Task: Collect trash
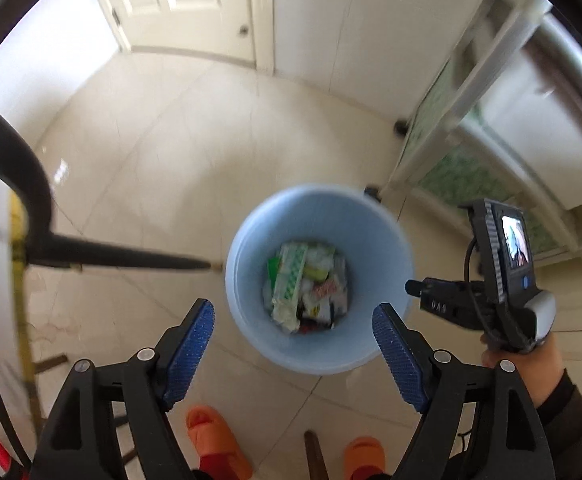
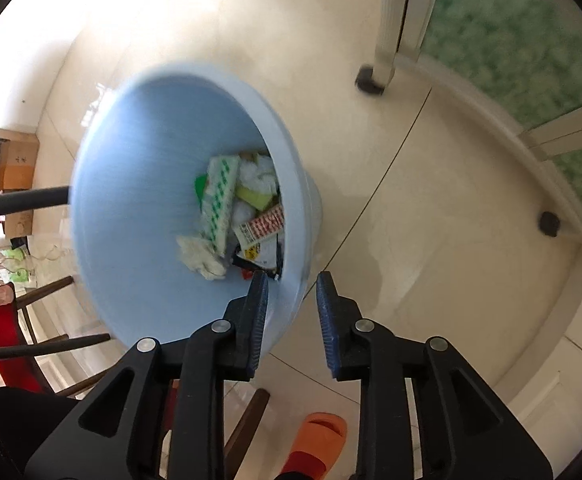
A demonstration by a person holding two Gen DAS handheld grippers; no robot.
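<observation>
Trash [image 1: 309, 286] lies heaped at the bottom of a pale blue bin [image 1: 387, 240] that stands on the cream tiled floor [image 1: 163, 140], seen from almost straight above in both wrist views. Among the heap are a long white wrapper with green checks [image 2: 219, 196], crumpled white tissue [image 2: 257, 174], a yellow-green scrap [image 2: 253, 198] and a red-and-white printed packet [image 2: 263, 224]; the smaller pieces are too blurred to name. Over the bin, the left gripper [image 1: 293, 334] hangs with its blue-padded jaws spread wide, nothing between them but the view down into the bin. The right gripper [image 2: 293, 300] has its jaws set narrow, a small gap between the pads, and they grip nothing; its left fingertip sits over the near rim of the bin while the right fingertip is over bare floor just beside the bin's outer wall. In the left wrist view the right gripper appears to the right of the bin, held in a hand [image 1: 523, 368] with a dark sleeve, its small screen lit. Two orange slippers [image 1: 215, 440] stand on the tiles near the bin at the bottom of the frame. A white door [image 1: 179, 0] closes the far wall, and a white frame with green patterned panels [image 2: 511, 32] runs along the right side.
</observation>
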